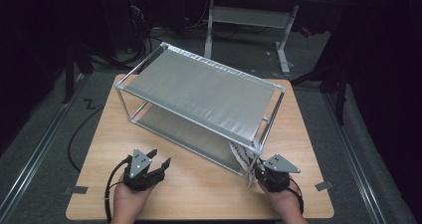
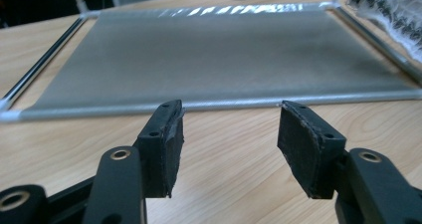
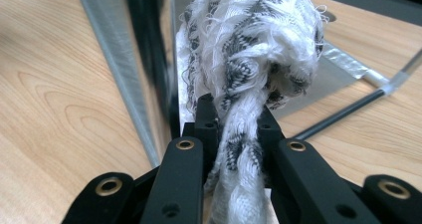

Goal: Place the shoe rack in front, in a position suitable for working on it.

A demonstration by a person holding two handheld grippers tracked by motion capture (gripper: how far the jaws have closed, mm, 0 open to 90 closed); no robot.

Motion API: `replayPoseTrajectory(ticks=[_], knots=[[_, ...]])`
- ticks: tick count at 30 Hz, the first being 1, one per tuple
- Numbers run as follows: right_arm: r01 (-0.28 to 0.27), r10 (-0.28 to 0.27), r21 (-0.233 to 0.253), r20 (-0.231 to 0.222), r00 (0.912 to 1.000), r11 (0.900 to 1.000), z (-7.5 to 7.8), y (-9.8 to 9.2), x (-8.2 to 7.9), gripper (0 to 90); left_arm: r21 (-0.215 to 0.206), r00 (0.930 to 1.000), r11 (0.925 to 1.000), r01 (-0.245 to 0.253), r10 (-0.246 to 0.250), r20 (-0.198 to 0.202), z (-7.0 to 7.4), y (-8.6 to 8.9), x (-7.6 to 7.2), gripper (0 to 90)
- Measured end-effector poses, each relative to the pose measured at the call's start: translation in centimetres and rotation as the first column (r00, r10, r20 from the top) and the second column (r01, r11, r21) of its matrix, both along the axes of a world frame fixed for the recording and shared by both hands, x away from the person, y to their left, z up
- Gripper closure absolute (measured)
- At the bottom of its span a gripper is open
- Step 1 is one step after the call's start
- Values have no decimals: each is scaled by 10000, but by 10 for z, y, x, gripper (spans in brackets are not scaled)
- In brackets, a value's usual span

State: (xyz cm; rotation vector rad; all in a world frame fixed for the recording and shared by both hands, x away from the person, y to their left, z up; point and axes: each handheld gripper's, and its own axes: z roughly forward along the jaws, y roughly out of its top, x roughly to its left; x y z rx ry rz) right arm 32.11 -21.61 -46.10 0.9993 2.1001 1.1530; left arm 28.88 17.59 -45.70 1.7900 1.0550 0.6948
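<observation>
Two grippers, right gripper (image 3: 238,129) pinching cloth (image 3: 249,50), left gripper (image 2: 229,134) agape

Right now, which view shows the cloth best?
The right gripper view: the cloth sits close up, pinched in the right tool. The high view shows a small strip by the rack; the left gripper view catches one blurred corner.

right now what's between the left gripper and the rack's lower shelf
Bare wooden tabletop, as the left gripper view shows: the open left gripper faces the lower shelf of the metal rack, with nothing lying on that strip.
</observation>
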Motion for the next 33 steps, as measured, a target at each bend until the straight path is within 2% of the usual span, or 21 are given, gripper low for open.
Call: replayPoseTrajectory(ticks=[2,6,9,13,15,17,20,21,23,25,27,28,31,33], knots=[[68,-68,29,66,10000,10000,1,-4,-4,791,-52,9999,9998,171,-171,25,1,-6,2,437],[560,-560,27,113,9984,9984,2,-20,-9,791,21,9979,9979,642,-642,77,2,-21,4,437],[954,-952,-184,96,9954,9953,0,-34,-11,791,-63,9943,9944,1057,-1056,174,4,-30,6,452],[1488,-1490,-272,-80,9888,9885,-5,-53,-6,791,-258,9910,9909,1323,-1317,241,7,-37,5,454],[1564,-1568,-178,-225,9874,9875,-7,-56,0,790,-354,9908,9904,1339,-1332,227,8,-37,3,448],[1570,-1570,-31,-374,9869,9876,-9,-55,8,789,-353,9907,9902,1351,-1343,228,8,-36,0,442],[1375,-1384,-209,-493,9891,9903,-13,-45,22,788,-175,9916,9916,1279,-1275,224,6,-29,-6,442],[1269,-1285,-273,-667,9895,9915,-16,-41,28,787,-175,9916,9916,1279,-1275,224,6,-29,-6,442],[1130,-1182,-592,-935,9886,9918,-23,-33,39,786,-208,9950,9949,988,-984,196,6,-18,-13,442],[973,-1076,-742,-1511,9826,9925,-32,-28,49,785,-242,9959,9958,883,-878,207,6,-14,-16,443],[812,-985,-995,-1832,9781,9917,-38,-26,55,782,-250,9960,9958,877,-872,197,5,-12,-17,448],[723,-904,-1023,-1854,9785,9921,-40,-26,57,782,-116,9953,9954,952,-950,165,4,-10,-20,448],[711,-873,-853,-2045,9750,9938,-39,-26,59,783,-112,9950,9951,983,-981,183,4,-11,-22,448],[674,-830,-827,-2029,9757,9943,-39,-25,58,784,-116,9948,9950,996,-993,207,5,-13,-22,441]])
